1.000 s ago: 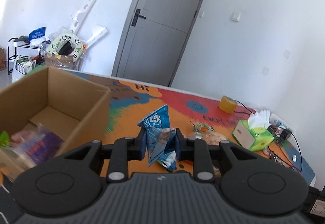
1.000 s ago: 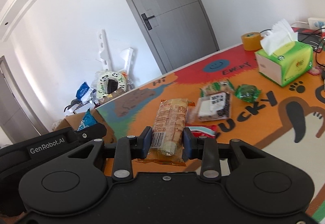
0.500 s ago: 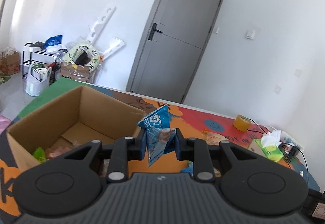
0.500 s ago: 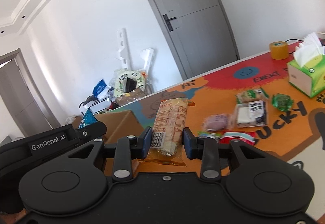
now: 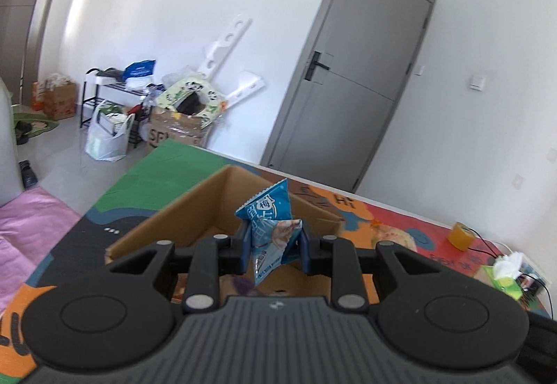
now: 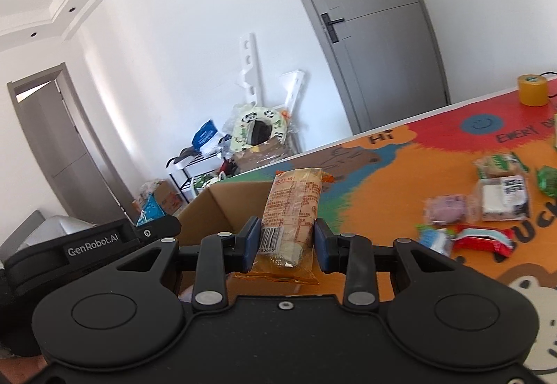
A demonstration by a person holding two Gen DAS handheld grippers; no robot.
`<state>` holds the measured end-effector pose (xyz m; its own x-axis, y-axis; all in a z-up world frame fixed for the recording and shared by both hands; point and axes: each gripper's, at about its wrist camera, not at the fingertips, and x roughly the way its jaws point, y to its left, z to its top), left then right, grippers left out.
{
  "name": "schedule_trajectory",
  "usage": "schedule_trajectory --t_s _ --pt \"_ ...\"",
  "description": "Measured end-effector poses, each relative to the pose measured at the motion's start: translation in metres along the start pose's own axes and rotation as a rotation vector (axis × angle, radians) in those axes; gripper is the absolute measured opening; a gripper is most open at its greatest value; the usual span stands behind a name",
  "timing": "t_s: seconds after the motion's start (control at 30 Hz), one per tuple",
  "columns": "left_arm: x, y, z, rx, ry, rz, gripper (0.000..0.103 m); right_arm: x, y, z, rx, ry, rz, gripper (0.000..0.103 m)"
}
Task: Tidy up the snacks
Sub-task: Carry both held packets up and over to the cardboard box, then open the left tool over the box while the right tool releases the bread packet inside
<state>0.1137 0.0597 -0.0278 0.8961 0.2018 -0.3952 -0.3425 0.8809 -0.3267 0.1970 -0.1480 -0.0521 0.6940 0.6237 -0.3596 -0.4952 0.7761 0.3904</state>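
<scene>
Left gripper [image 5: 275,250] is clamped tight on a blue snack packet [image 5: 269,231], holding it over the open cardboard box [image 5: 188,210]. Right gripper [image 6: 287,245] pinches an orange wrapped snack [image 6: 290,210] just beside that box, loose snacks [image 6: 501,198] sitting further right on the colourful mat [image 6: 383,182].

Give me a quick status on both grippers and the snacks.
Left gripper shut on blue snack packet. Right gripper shut on orange snack pack. Cardboard box ahead, path clear.
</scene>
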Motion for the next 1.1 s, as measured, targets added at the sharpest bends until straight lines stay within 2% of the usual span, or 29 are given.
schedule_trajectory --t_s 0.27,0.37,0.5,0.63,0.73,0.9,1.1 --pt "0.014 0.025 -0.001 -0.040 0.055 0.050 0.027 0.019 0.022 0.002 -0.034 0.026 0.023 0.034" --pt "0.017 0.032 0.000 -0.044 0.066 0.072 0.032 0.026 0.030 0.001 -0.049 0.041 0.024 0.034" --pt "0.017 0.040 0.002 -0.057 0.063 0.074 0.043 0.037 0.040 0.000 -0.061 0.063 0.030 0.034" --pt "0.012 0.046 0.008 -0.064 0.046 0.096 0.048 0.045 0.047 0.000 -0.061 0.072 0.053 0.034" --pt "0.010 0.050 0.010 -0.071 0.043 0.103 0.052 0.046 0.049 -0.001 -0.059 0.076 0.064 0.037" --pt "0.008 0.043 0.008 -0.062 0.034 0.094 0.061 0.039 0.044 -0.001 -0.045 0.069 0.048 0.051" --pt "0.010 0.035 0.006 -0.067 0.035 0.088 0.071 0.024 0.027 0.002 -0.018 0.039 0.010 0.054"
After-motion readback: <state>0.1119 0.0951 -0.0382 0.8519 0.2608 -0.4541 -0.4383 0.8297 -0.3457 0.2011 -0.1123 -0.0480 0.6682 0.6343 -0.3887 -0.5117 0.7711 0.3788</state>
